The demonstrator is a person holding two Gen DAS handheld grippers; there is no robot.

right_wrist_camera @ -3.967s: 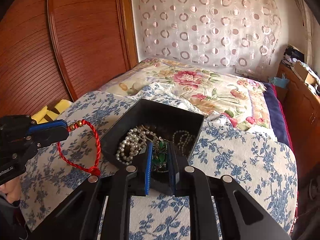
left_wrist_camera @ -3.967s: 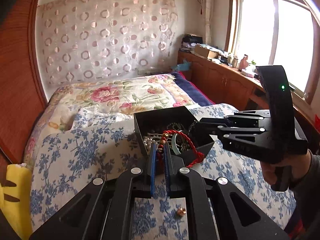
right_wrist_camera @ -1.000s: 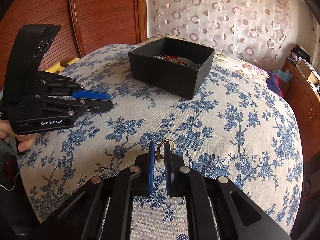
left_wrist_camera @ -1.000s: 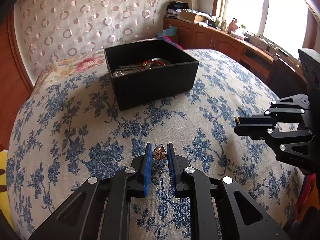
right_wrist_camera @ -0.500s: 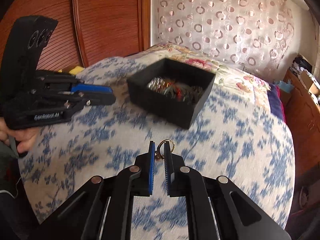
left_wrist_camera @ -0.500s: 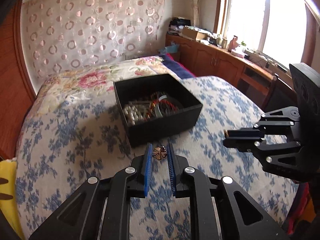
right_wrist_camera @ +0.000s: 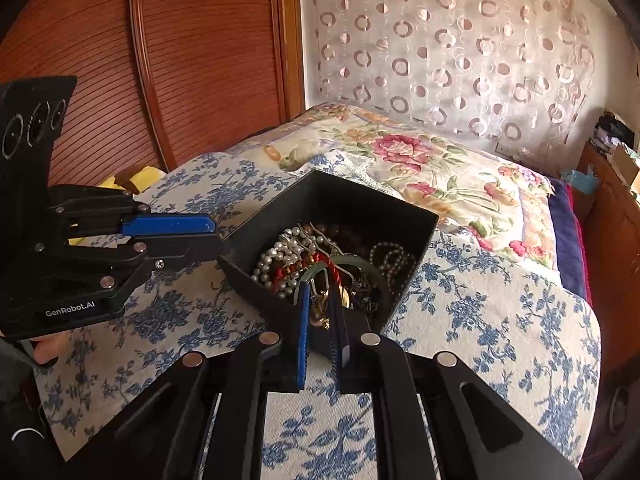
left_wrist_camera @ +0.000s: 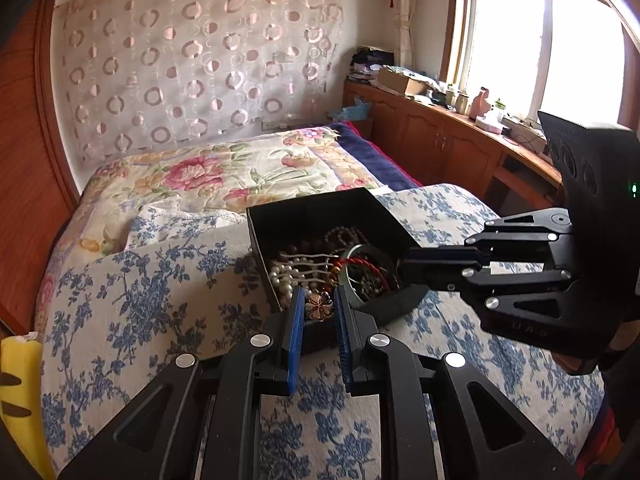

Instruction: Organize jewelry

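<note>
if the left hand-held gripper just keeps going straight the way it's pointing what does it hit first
Probably the jewelry piled in the black box: the left hand-held gripper, holding a flower-shaped earring, points over the near rim at the pearl strand. Depth is unclear, so it might catch the rim first.

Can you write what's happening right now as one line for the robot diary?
left gripper: shut on flower charm | right gripper: shut on gold ring | both at near edge of black jewelry box | nothing released yet

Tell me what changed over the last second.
Both grippers rose from the floral bedspread to the black jewelry box. The left gripper carried a flower-shaped earring, the right gripper a small gold piece. Neither let go. The box stayed put.
</note>
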